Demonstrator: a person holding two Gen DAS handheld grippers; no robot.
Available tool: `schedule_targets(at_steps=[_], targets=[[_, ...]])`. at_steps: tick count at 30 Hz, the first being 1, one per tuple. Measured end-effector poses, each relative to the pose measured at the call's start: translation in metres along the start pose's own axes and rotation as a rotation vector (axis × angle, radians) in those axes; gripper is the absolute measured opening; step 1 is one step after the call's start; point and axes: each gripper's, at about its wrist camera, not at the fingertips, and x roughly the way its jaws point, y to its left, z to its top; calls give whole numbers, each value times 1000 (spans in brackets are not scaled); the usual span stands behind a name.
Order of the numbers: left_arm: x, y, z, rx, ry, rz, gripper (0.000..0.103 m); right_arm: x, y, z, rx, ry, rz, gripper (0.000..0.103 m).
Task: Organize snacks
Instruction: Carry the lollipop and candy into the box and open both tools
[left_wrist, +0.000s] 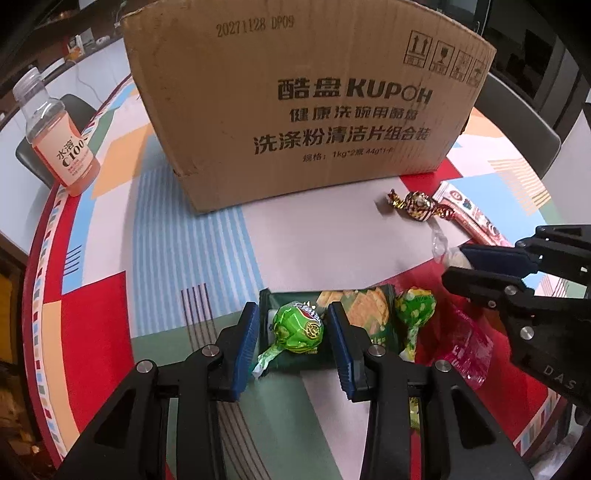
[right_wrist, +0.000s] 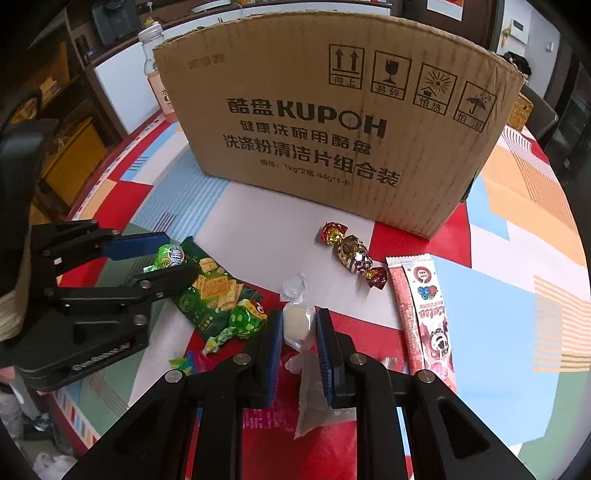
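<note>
My left gripper (left_wrist: 291, 328) is open with its blue pads on either side of a green lollipop (left_wrist: 298, 328) that lies on a dark green cracker packet (left_wrist: 365, 314); it also shows in the right wrist view (right_wrist: 162, 258). My right gripper (right_wrist: 298, 326) is shut on a white wrapped candy (right_wrist: 298, 321) just above the table; it also shows in the left wrist view (left_wrist: 458, 264). A second green lollipop (right_wrist: 245, 319) lies beside the packet. A large cardboard box (left_wrist: 306, 103) stands behind.
A foil-wrapped chocolate candy (right_wrist: 354, 254) and a long pink snack stick packet (right_wrist: 424, 310) lie on the colourful tablecloth (left_wrist: 184, 236). A pink wrapper (left_wrist: 469, 350) lies near the front. A drink bottle (left_wrist: 55, 136) stands at the left edge.
</note>
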Motion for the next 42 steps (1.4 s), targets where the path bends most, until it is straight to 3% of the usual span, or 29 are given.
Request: schedule_targets(at_steps=[3,11,19,30,42], targets=[[-1,0,0,-10,-3,-1,26,1,1,1,4,-2,4,20],[-26,1,-3,-50,-59,-46,26,-11,-3,4,12,-27,20,20],[-75,-3,8,-52,-186,-63,26,-47,-6,13,15,-120,18,19],[-128,-9,43,-26,-336,-66,26,-103,-13,43,19,-288,7,19],[-145,-4,101,-8,-411,-33,26,-128,-30,90,46,-388,3,20]])
